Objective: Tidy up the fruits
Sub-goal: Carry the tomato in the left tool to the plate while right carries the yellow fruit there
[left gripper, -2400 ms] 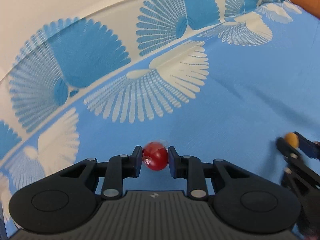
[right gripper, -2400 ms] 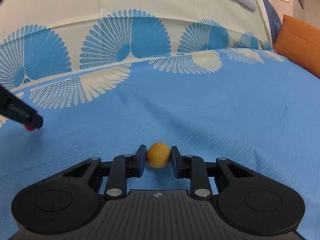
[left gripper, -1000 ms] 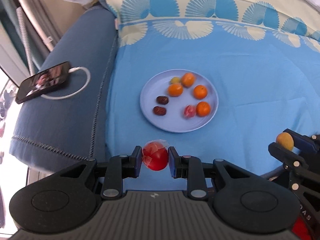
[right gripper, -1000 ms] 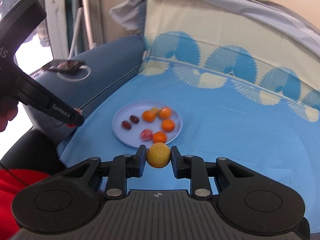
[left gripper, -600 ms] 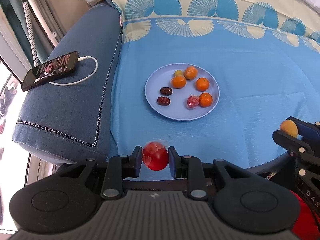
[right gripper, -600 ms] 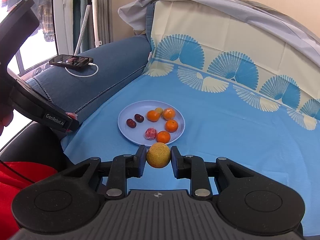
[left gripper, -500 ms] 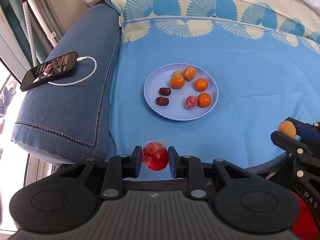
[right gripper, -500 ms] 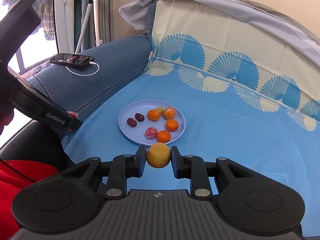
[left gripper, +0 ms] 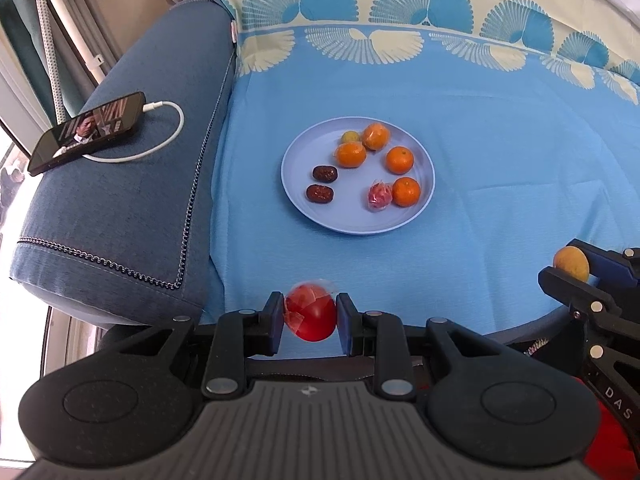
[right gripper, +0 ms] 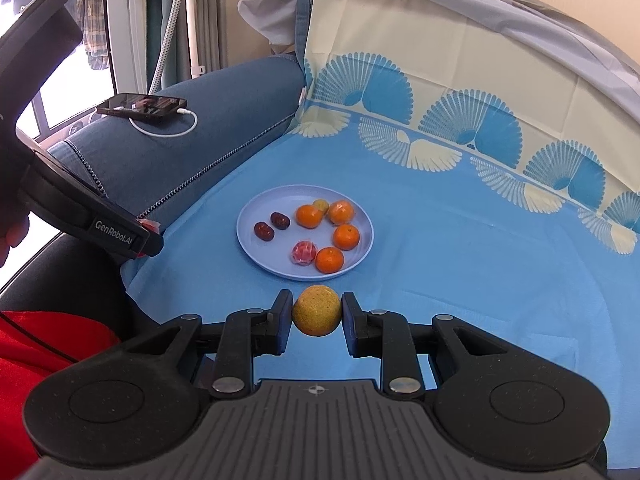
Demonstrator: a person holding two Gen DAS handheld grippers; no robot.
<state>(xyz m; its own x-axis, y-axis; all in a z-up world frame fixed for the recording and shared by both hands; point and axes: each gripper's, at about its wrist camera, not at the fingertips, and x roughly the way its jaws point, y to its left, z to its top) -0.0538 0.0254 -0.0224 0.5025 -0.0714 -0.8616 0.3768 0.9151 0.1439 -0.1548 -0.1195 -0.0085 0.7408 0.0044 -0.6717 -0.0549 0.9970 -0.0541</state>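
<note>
Both claws now off patterned cloth, near round plate (left gripper: 356,220) — left claw (left gripper: 310,318) pinching glossy red fruit (left gripper: 314,314), right claw (right gripper: 316,316) pinching pebbly yellow fruit (right gripper: 317,310).

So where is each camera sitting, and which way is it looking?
Left wrist view: it sits on the left claw, looking steeply down past the red fruit it grips to the plate; the right claw shows at the right edge.
Right wrist view: it sits on the right claw, looking less steeply past its yellow fruit; the left claw and a hand show.
Both share the plate, phone and blue cloth.
</note>
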